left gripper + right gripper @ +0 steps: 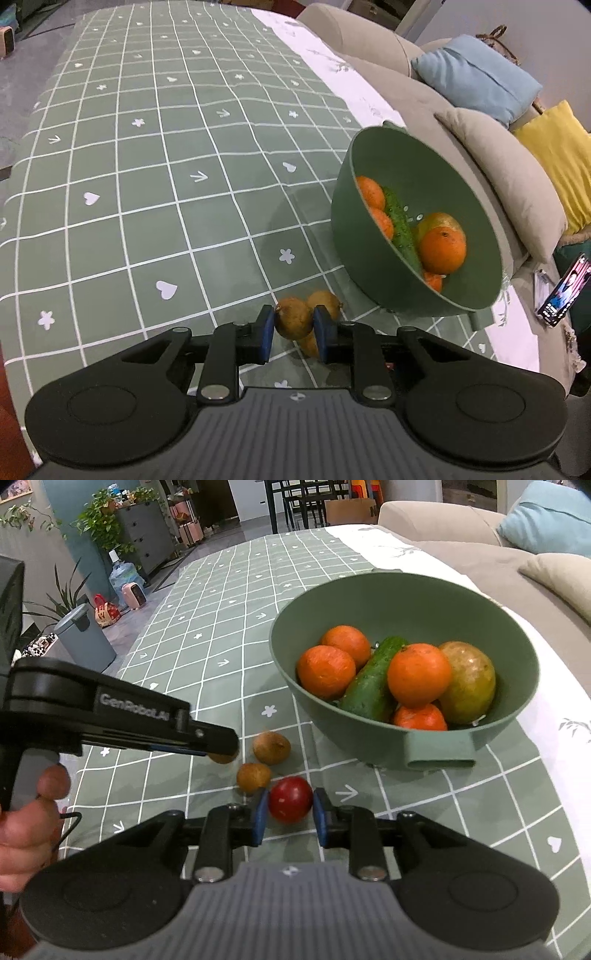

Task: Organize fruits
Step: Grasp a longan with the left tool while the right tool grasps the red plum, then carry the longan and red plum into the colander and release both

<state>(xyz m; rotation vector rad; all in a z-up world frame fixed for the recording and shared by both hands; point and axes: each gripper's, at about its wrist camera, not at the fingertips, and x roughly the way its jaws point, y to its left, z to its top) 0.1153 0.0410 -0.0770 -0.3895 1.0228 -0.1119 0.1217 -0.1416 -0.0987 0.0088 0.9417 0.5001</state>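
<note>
A green bowl [436, 746] [343, 221] on the checked tablecloth holds several oranges [419, 674], a cucumber [373, 679] and a yellow-green fruit [469, 681]. Three small brown fruits lie in front of it. My left gripper [294, 325] has its blue pads closed against one brown fruit [293, 317]; the right wrist view shows that gripper [221, 747] over this fruit [221, 757]. The other two brown fruits [271, 747] [253, 777] lie free. My right gripper [288, 812] is open around a red round fruit [290, 799] on the cloth, with a gap on its right side.
A beige sofa [424, 85] with blue [476, 74] and yellow [561, 155] cushions runs along the table's right side. A phone [563, 295] lies on the sofa. Plants, a water jug [123, 576] and a grey bin [85, 638] stand on the floor far left.
</note>
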